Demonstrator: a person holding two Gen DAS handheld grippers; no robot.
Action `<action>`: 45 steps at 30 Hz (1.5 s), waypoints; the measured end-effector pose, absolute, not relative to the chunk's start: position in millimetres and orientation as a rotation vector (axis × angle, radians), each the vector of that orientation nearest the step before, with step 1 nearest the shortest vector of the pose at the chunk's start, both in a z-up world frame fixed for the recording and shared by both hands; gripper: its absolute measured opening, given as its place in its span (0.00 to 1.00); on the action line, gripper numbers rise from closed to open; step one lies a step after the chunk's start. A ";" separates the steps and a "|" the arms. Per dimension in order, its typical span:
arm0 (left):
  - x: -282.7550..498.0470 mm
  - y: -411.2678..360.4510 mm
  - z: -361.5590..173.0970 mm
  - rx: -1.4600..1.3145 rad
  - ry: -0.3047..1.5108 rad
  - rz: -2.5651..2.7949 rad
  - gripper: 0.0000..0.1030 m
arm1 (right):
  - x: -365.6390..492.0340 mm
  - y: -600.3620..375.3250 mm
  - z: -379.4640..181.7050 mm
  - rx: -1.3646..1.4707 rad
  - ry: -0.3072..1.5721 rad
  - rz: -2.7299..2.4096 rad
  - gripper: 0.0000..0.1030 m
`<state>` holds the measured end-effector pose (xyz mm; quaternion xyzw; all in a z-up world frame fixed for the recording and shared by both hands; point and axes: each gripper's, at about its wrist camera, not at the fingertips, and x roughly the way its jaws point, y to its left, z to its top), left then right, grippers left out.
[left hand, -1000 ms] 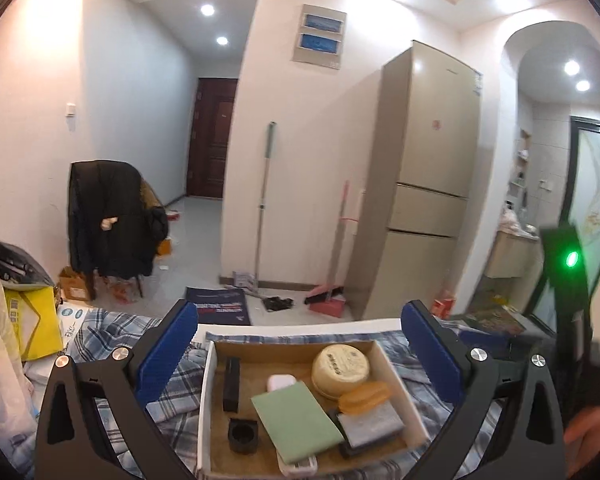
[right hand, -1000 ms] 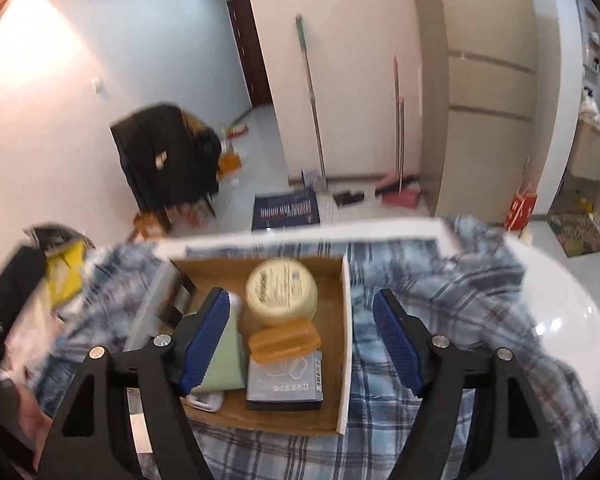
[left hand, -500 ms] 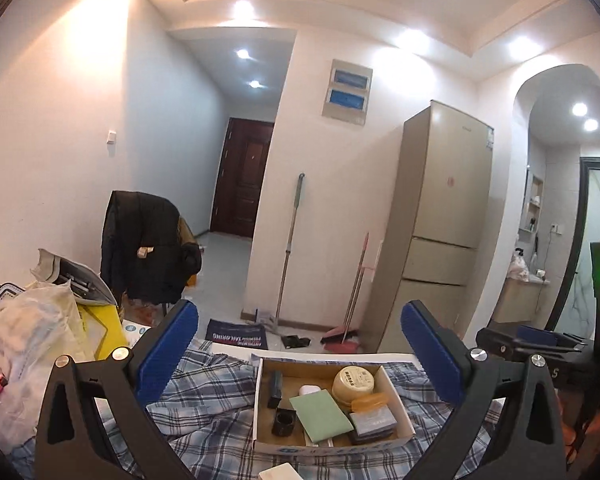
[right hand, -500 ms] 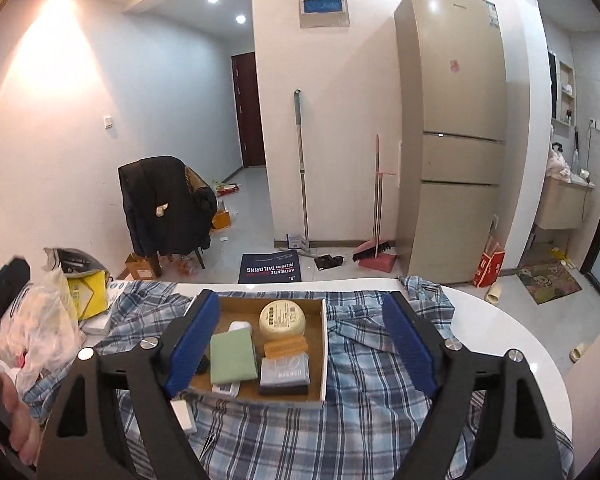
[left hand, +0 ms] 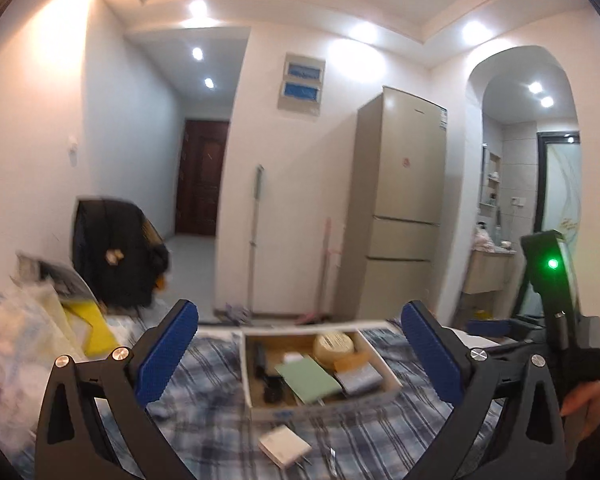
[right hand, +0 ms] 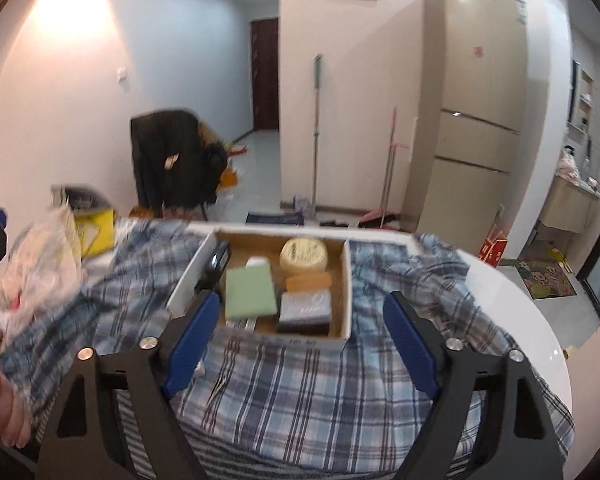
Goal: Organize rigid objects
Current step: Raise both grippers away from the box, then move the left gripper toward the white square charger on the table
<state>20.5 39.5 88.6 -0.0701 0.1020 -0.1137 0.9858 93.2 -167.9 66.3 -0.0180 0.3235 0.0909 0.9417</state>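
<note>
A shallow cardboard box [right hand: 342, 280] sits mid-worktop on a plaid cloth [right hand: 300, 392], packed flat with a round tin [right hand: 303, 255], green pad [right hand: 250, 290] and grey box [right hand: 305, 309]. A white block [left hand: 285, 447] lies outside, seemingly unsorted. Left claw [left hand: 306, 356] and right claw [right hand: 300, 344] hover open, empty.

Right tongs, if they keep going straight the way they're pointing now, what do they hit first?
Probably the cardboard box: its near white wall sits straight ahead between the open, empty right tongs, above the plaid cloth. The grey packet lies just behind that wall; depth is uncertain.
</note>
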 end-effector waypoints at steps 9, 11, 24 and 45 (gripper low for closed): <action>43.7 53.6 36.8 -0.125 0.324 -0.150 1.00 | 108.0 -159.7 27.4 -0.056 0.810 0.190 0.52; 46.3 55.7 25.1 -0.130 0.331 -0.138 1.00 | 112.4 -150.0 14.9 -0.051 0.870 0.243 0.47; 56.2 55.7 -14.5 -0.069 0.392 -0.085 1.00 | 143.6 -92.7 -69.0 -0.068 1.170 0.374 0.34; 63.8 64.6 -19.3 -0.108 0.434 -0.059 1.00 | 140.8 -113.3 -61.0 -0.083 1.141 0.371 0.08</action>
